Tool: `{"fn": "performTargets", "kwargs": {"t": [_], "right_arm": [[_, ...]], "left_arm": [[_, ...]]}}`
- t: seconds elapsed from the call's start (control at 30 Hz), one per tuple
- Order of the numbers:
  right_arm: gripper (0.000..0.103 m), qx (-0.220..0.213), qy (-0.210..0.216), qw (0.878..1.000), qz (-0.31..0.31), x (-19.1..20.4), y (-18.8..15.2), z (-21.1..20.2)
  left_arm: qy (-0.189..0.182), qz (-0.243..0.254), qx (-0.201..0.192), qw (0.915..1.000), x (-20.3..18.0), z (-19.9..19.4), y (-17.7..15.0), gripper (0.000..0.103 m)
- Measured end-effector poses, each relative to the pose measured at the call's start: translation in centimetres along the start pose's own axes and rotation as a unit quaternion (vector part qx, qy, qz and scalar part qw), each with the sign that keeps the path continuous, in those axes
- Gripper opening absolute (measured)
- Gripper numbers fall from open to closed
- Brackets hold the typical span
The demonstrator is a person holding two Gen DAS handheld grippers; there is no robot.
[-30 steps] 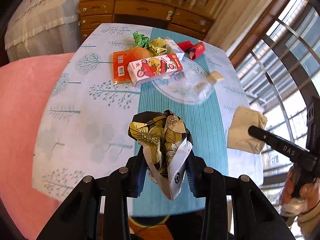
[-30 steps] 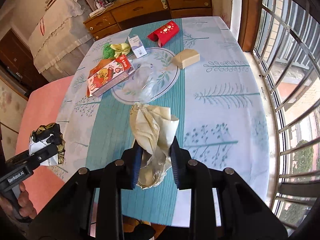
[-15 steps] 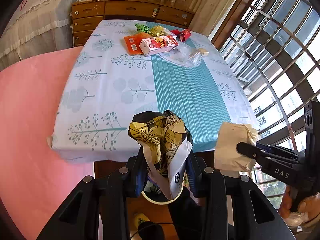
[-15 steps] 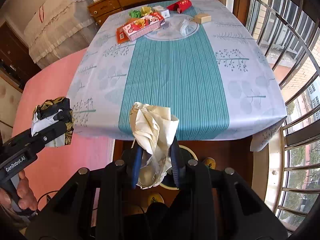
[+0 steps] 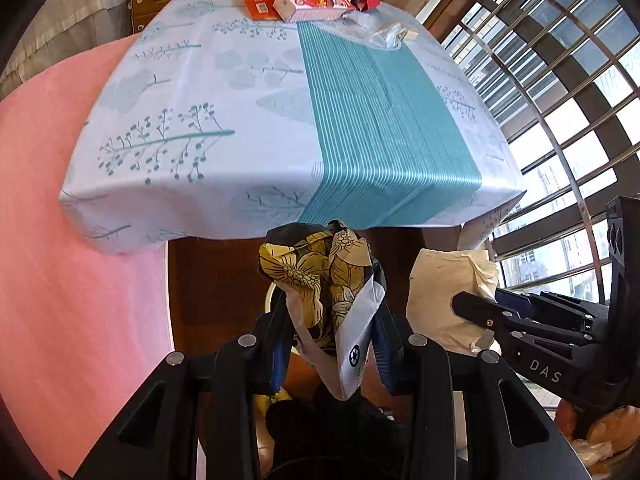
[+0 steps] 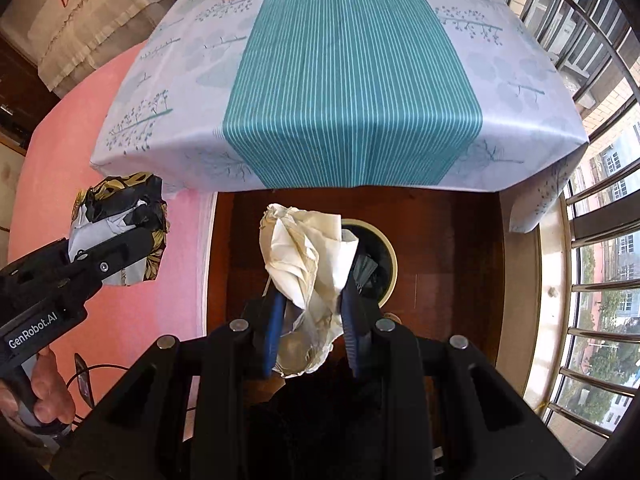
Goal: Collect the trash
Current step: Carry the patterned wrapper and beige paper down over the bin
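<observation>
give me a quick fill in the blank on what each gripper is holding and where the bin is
1. The left gripper is shut on a crumpled wrapper printed with yellow ______.
2. The right gripper is shut on a wad of cream-coloured ______.
3. The round bin stands on the ______, partly hidden behind the right gripper's load.
4. The long carton lies at the ______ end of the table.

Missing words: flowers; paper; floor; far
</observation>
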State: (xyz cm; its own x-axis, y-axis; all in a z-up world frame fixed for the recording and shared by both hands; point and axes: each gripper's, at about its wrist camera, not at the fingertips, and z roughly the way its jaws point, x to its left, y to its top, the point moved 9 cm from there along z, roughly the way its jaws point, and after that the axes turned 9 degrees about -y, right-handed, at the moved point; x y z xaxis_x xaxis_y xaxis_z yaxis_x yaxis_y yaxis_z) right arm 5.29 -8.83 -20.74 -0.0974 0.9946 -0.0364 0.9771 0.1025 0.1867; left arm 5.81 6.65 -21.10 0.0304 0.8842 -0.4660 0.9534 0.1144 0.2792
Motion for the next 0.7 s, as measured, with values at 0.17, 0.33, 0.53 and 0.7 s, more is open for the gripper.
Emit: {"fn": "performTargets", "kwargs": {"t": [0.17,0.33,0.53,0.7], "right_arm": [[0.023,0.027,0.003,0.999,0.023,-1.0,-2.3,4.3],[0.023,0.045,0.008,0.998,0.05,-2.5,-4.3,8.7],[0.023,0.065,0.008,0.995,0.078,-4.7,-6.4,14.9],[0.023,0.072,0.007,0.993,0.095,-6.0,-7.3,20.6]], "left_arm": [[0.007,0.002,0.028,0.9996,0.8,4.2,-1.9,0.035],[0.024,0.01,0.046,0.9986,1.8,8.9,-2.9,0.035],[0.031,0.003,0.069,0.9971,3.7,15.7,-4.3,0.035],[0.031,-0.008,0.099,0.9946,5.2,22.2,-6.0,0.035]]}}
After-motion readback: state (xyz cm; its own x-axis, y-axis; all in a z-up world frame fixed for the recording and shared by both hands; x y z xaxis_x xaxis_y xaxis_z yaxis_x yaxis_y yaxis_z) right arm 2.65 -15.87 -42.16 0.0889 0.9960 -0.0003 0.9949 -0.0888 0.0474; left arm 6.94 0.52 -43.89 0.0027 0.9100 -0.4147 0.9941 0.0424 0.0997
